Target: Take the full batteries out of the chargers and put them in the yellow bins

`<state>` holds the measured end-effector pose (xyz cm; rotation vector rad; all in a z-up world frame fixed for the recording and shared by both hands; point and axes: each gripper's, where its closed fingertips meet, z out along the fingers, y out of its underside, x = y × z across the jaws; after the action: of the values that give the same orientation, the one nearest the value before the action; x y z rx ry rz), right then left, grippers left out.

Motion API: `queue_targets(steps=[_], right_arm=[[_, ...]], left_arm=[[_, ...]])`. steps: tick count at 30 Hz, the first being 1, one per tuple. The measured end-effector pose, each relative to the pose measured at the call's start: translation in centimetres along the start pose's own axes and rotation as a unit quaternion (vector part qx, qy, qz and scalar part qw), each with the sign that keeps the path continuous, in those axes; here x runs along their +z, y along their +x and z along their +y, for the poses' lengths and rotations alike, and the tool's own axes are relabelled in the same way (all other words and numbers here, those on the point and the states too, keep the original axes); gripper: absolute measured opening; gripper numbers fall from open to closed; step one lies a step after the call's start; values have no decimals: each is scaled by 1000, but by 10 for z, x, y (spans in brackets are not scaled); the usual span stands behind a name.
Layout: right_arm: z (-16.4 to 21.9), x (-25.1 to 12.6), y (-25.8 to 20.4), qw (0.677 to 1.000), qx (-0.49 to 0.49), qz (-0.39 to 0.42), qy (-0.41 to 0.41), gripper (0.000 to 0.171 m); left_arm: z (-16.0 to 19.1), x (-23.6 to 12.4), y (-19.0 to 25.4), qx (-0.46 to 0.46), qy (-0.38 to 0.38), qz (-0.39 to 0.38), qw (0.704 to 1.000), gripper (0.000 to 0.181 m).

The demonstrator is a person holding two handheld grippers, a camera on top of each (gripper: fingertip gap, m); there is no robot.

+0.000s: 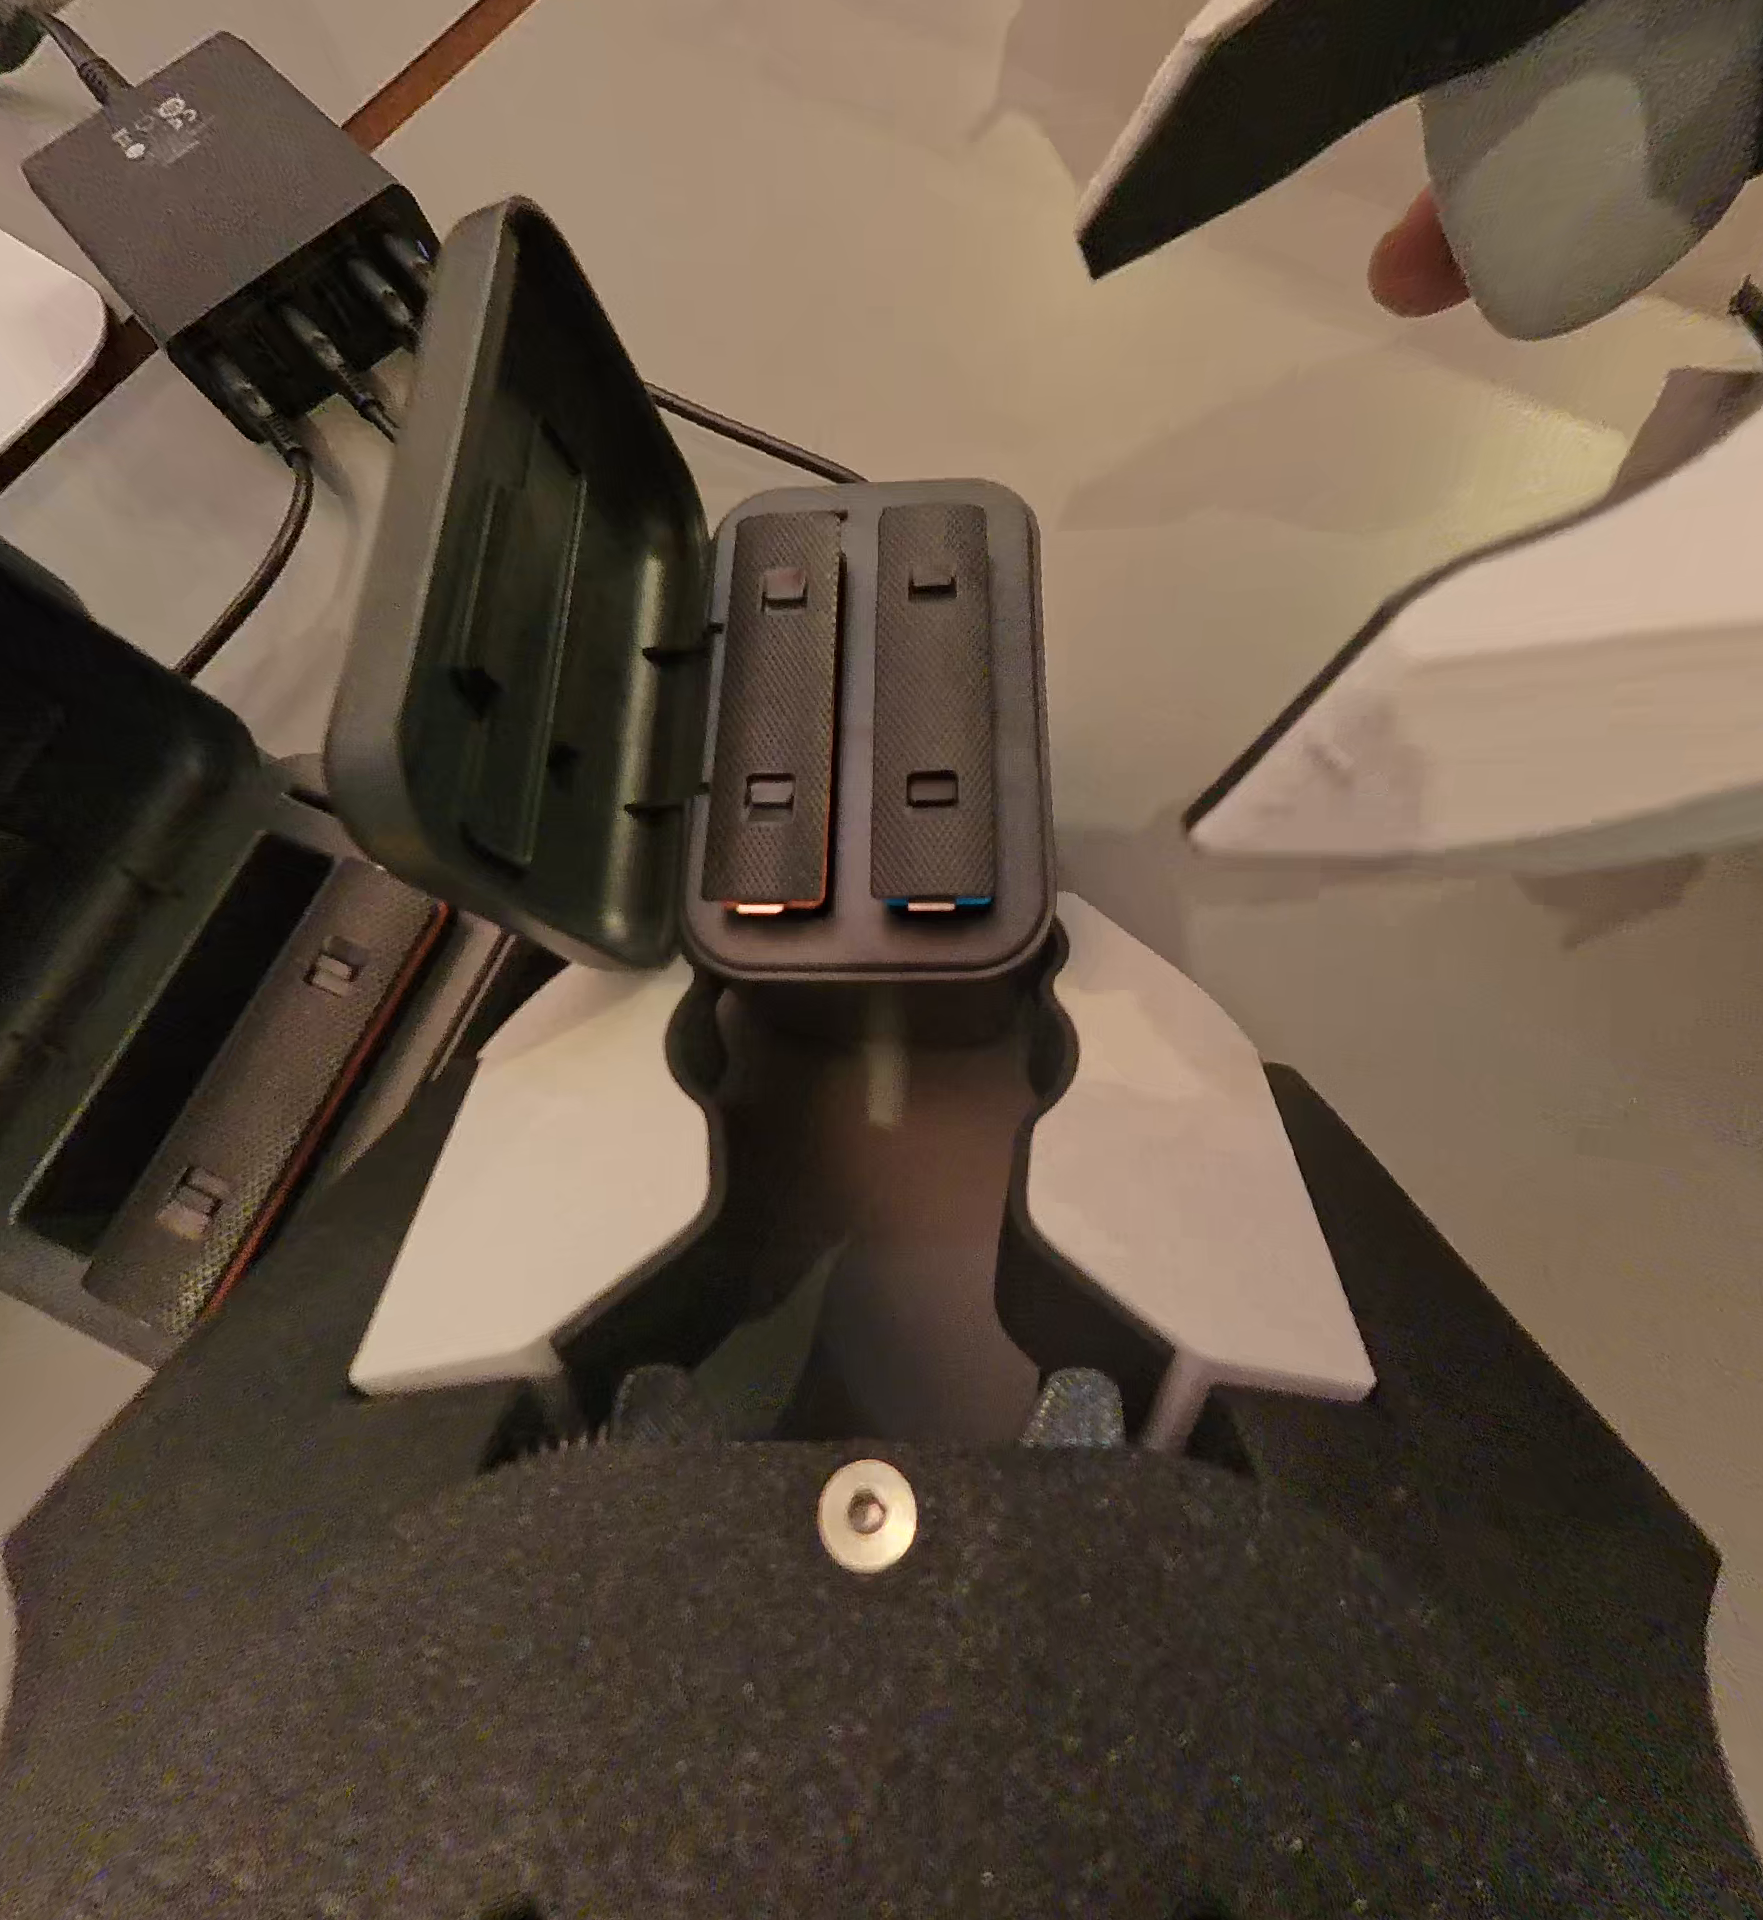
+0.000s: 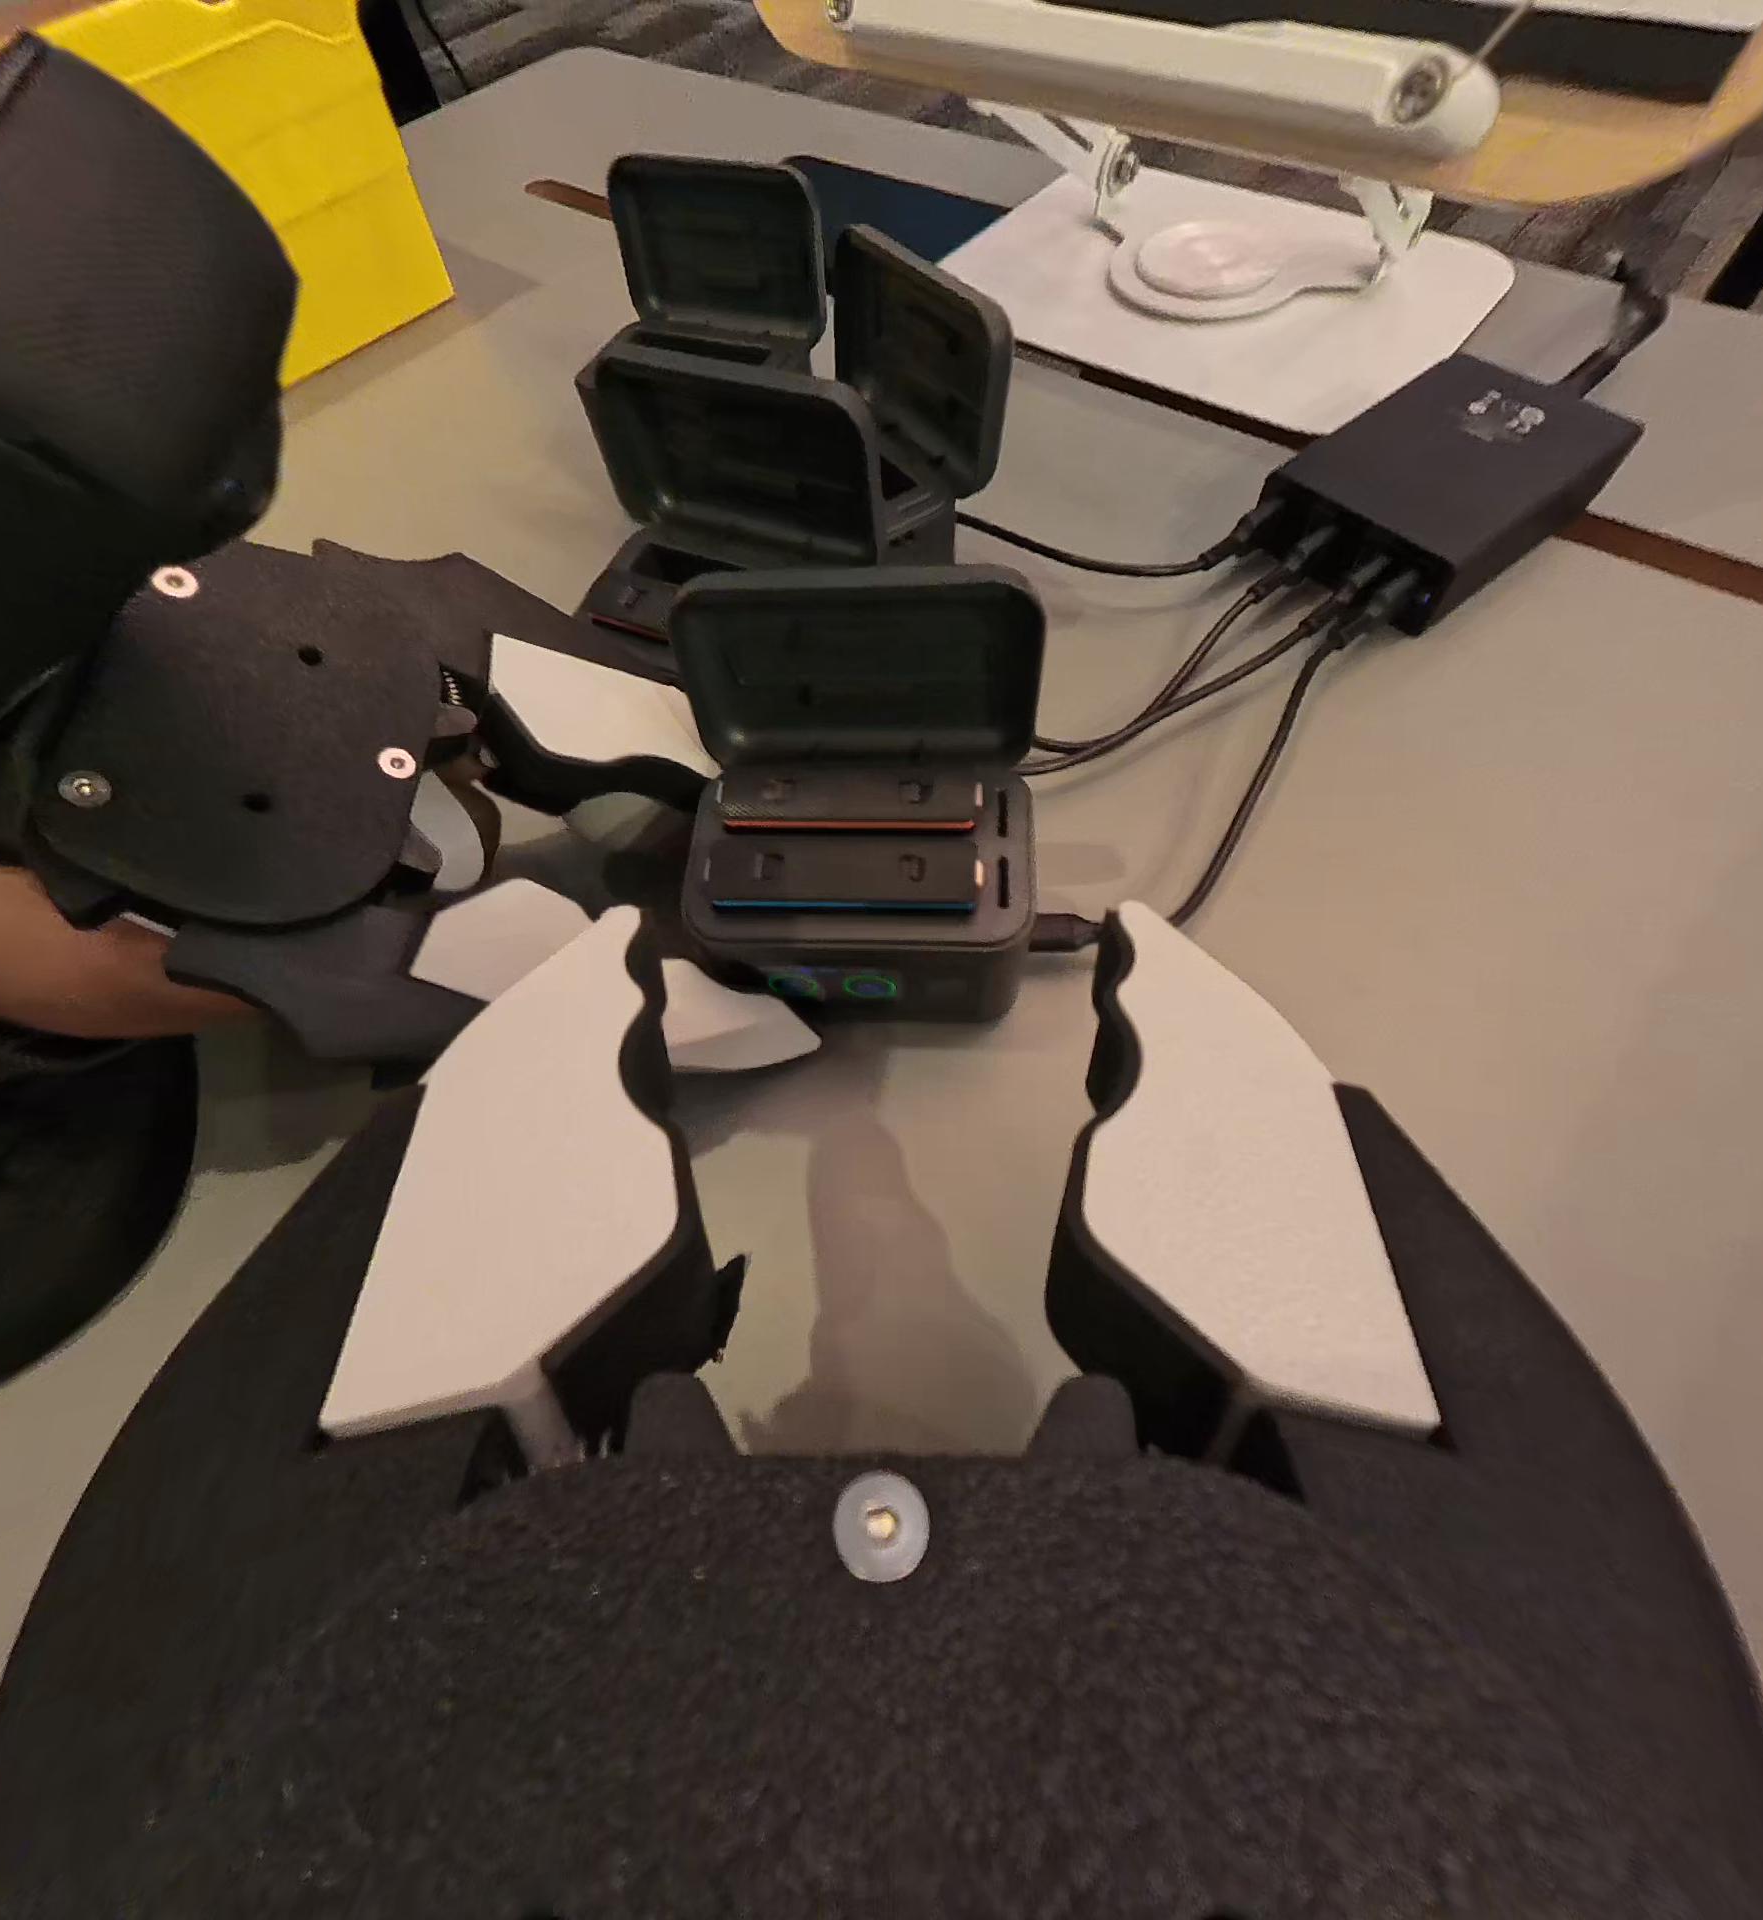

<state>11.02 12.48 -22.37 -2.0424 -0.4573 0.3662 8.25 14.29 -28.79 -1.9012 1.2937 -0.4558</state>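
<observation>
Nearest the lens in the left wrist view, the left tongs (image 1: 872,997) are clamped on the near end of a dark charger (image 1: 866,940), one finger pressing each side of its base. Its lid (image 1: 513,582) stands open to the left, and two textured black batteries sit in the slots: an orange-edged battery (image 1: 771,707) on the left and a blue-edged battery (image 1: 931,707) on the right. A second charger (image 1: 181,1122) at the left edge is cut off by the frame; it shows one empty slot and one battery beside it. Behind, a black power hub (image 1: 222,197) with cables lies on the pale counter (image 1: 960,260). The right tongs (image 1: 1479,520) enter from the upper right, blurred and only partly in frame.

From the right wrist view, the right tongs (image 2: 872,966) are spread apart, holding nothing, with the clamped charger (image 2: 856,925) just beyond their tips. Its front shows two green ring lights. The orange-edged battery (image 2: 846,805) lies behind the blue-edged battery (image 2: 846,883). The left tongs (image 2: 690,883) reach in from the left, with the near finger partly hidden behind the right tongs' own finger. Three more open chargers (image 2: 742,457) stand behind, overlapping one another so their contents are hard to make out. A yellow bin (image 2: 285,156) sits at the upper left, half hidden by a dark sleeve. The power hub (image 2: 1448,488) is at the right, and a white stand (image 2: 1220,260) at the top is cropped.
</observation>
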Motion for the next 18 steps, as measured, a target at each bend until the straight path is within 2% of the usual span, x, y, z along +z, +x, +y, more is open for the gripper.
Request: queue_targets(steps=[9,11,18], right_arm=[[6,28,-13,1000,-23,19,-4,72],[6,30,-12,999,-30,25,-2,65],[4,33,-14,999,-39,22,6,59]], left_arm=[[1,-1,1,-4,0,3,1000,57],[2,-2,0,-7,-1,4,1000,57],[4,-4,0,-8,0,8,1000,57]])
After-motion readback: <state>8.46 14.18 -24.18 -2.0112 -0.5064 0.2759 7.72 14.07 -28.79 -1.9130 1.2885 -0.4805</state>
